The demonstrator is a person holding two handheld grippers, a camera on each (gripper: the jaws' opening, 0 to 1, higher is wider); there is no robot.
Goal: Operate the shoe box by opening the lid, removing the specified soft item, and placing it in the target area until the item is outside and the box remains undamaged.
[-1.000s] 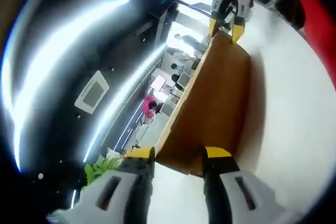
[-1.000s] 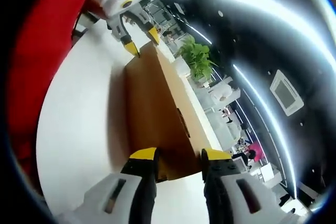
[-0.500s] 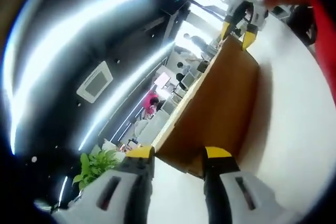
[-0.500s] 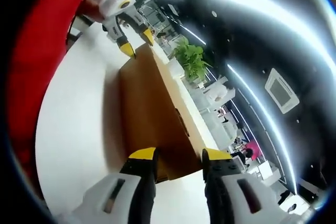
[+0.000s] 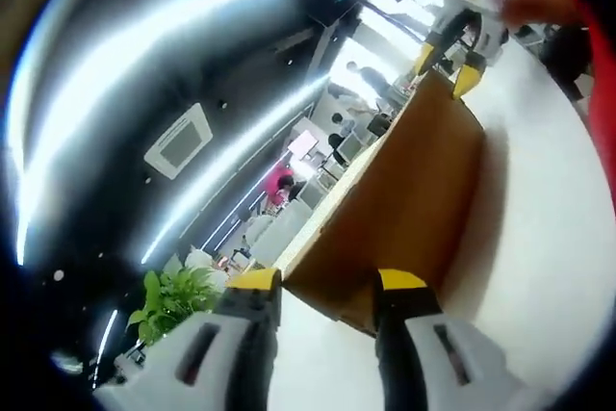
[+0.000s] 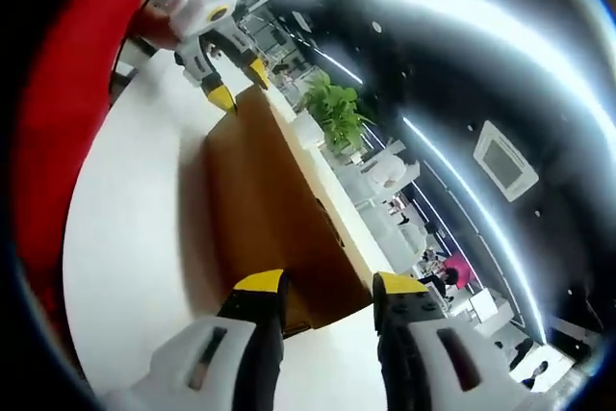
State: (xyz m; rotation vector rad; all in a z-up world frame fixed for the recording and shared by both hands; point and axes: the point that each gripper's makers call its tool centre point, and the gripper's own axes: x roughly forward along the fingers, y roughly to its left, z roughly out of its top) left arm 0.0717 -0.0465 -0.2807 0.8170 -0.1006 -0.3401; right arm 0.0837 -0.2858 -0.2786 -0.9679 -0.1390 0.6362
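Two tools, jaws spread, straddle opposite ends of the shoe box: left tool, right tool; long axis runs between.

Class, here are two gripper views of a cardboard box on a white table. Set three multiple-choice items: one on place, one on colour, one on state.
1. Where does the brown cardboard shoe box rest?
A. on the white table
B. on a chair
C. on the floor

2. What colour are the tips of the left gripper?
A. blue
B. yellow
C. green

3. How is the box lid?
A. torn off
B. propped open
C. closed

Answers: 1 A, white tabletop surrounds the box; 2 B, yellow tips end both jaws; 3 C, the top lies flat, and the right gripper stands open at the other end.
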